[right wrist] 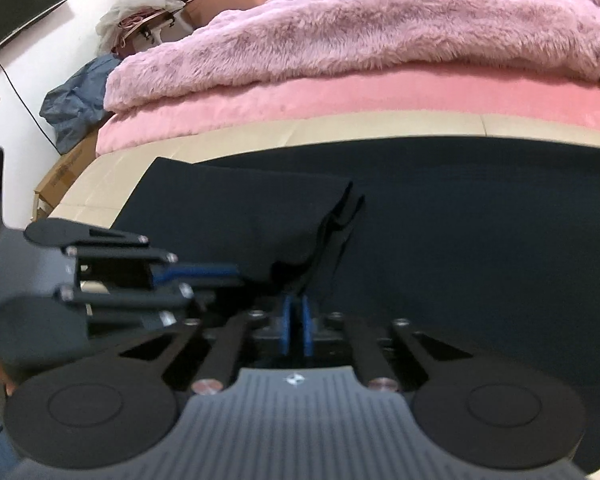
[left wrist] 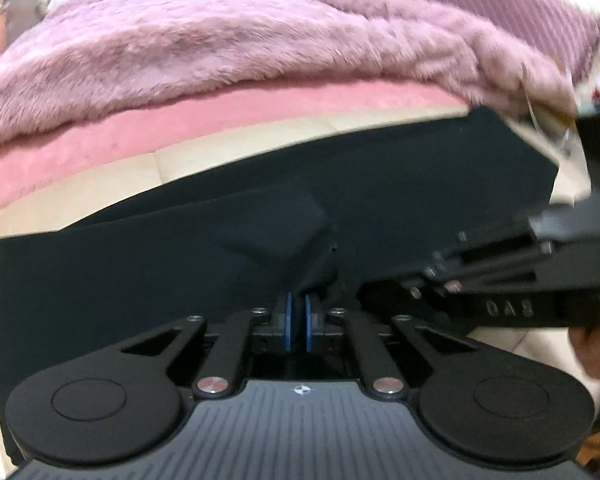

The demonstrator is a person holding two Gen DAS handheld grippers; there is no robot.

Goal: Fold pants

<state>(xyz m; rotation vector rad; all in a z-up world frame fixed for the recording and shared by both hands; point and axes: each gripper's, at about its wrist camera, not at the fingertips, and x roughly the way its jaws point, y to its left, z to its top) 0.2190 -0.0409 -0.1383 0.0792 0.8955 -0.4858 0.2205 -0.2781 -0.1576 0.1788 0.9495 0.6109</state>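
Note:
The black pants (left wrist: 140, 264) lie spread on the cream bed edge (left wrist: 204, 156). In the left wrist view my left gripper (left wrist: 298, 312) is shut on a raised fold of the pants, blue pads pinching the cloth. My right gripper (left wrist: 432, 280) comes in from the right, close beside it. In the right wrist view my right gripper (right wrist: 297, 312) is shut on the pants' edge (right wrist: 332, 216), with the cloth lifted into a ridge. My left gripper (right wrist: 236, 272) reaches in from the left, shut on the same fold.
A fluffy mauve blanket (left wrist: 220, 44) over a pink sheet (left wrist: 260, 104) lies behind the pants. In the right wrist view a blue cloth heap (right wrist: 76, 100), cardboard boxes (right wrist: 60, 180) and a wall screen (right wrist: 16, 4) stand at the left.

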